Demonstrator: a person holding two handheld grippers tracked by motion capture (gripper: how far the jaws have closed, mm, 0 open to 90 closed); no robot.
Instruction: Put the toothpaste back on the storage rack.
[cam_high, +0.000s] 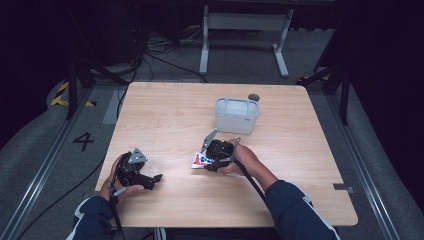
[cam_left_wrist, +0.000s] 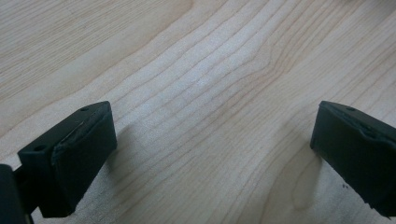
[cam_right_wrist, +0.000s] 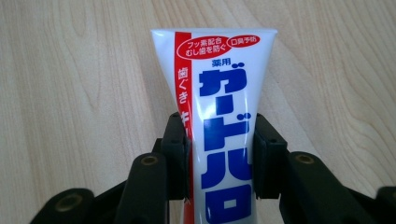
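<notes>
Your left gripper (cam_high: 156, 178) sat at the near left part of the table (cam_high: 165, 112), cradled in your left hand (cam_high: 120, 187), its grey three-cornered plate facing up and its jaws pointing toward the right. Seen in the left gripper view, that gripper (cam_left_wrist: 212, 154) had its jaws spread wide apart, with nothing between them but bare, pale wood grain; each black pad stood just over the surface and cast a soft shadow on it.

Moving right, the toothpaste tube (cam_high: 200, 160) lay flat on the wood near the middle of the table, white with a red stripe and blue lettering. Its broad crimped end pointed toward your left side. Your right gripper (cam_high: 206, 162) came in from the right, carried by your right hand (cam_high: 245, 160), with the cable trailing back along your dark blue sleeve (cam_high: 295, 207). In the right gripper view the gripper (cam_right_wrist: 220, 156) had clamped onto the toothpaste tube (cam_right_wrist: 219, 102): both black pads pressed against the tube's two long edges, one on the red-striped side, one on the white side, partway along its length. The flat crimped end stuck out well beyond the pads, over the tabletop.

Farther back and a little to the right, a translucent grey container (cam_high: 236, 115) stood upright on the table, well apart from the tube, with a small dark round object (cam_high: 254, 97) just behind its far right corner.
</notes>
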